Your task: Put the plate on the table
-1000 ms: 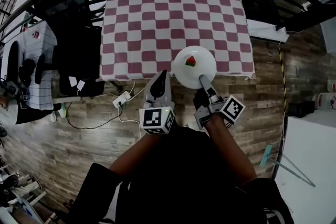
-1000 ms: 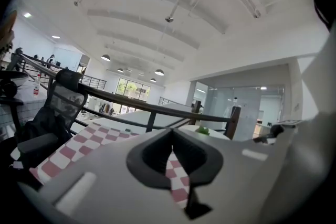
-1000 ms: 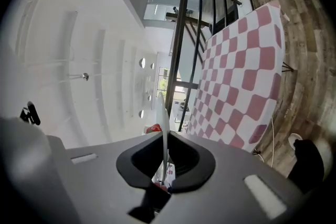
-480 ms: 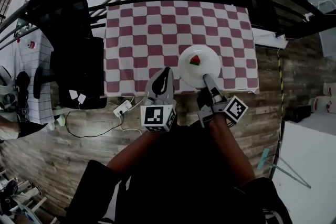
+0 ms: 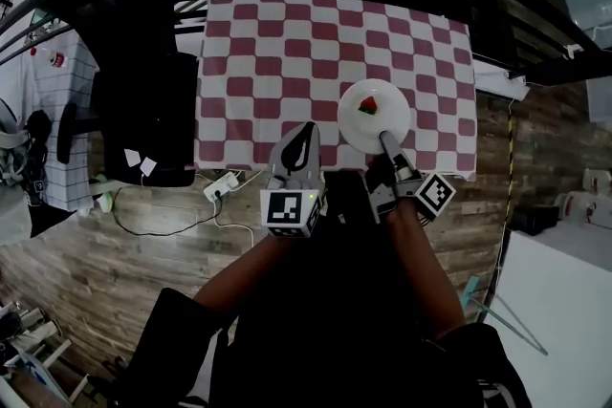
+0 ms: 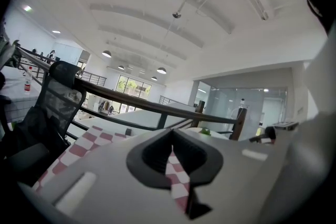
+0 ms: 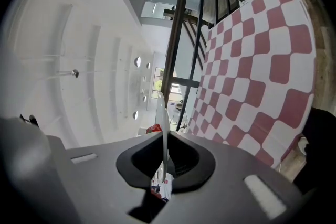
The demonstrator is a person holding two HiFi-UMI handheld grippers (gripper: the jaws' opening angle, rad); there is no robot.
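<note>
White and thin-rimmed, the plate (image 5: pixel 375 121) is pinched at its near edge by the right gripper (image 5: pixel 385 139), jaws narrowed onto the rim so the red morsel (image 5: pixel 368 106) is kept level. It is held at the checked table (image 5: pixel 268 53)'s near right corner, probably for setting down. The left gripper (image 5: pixel 299 140) is kept closed and empty nearby.

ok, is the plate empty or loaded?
Not empty. A small red and green piece of food sits on the white plate, whose near rim the right gripper pinches.
</note>
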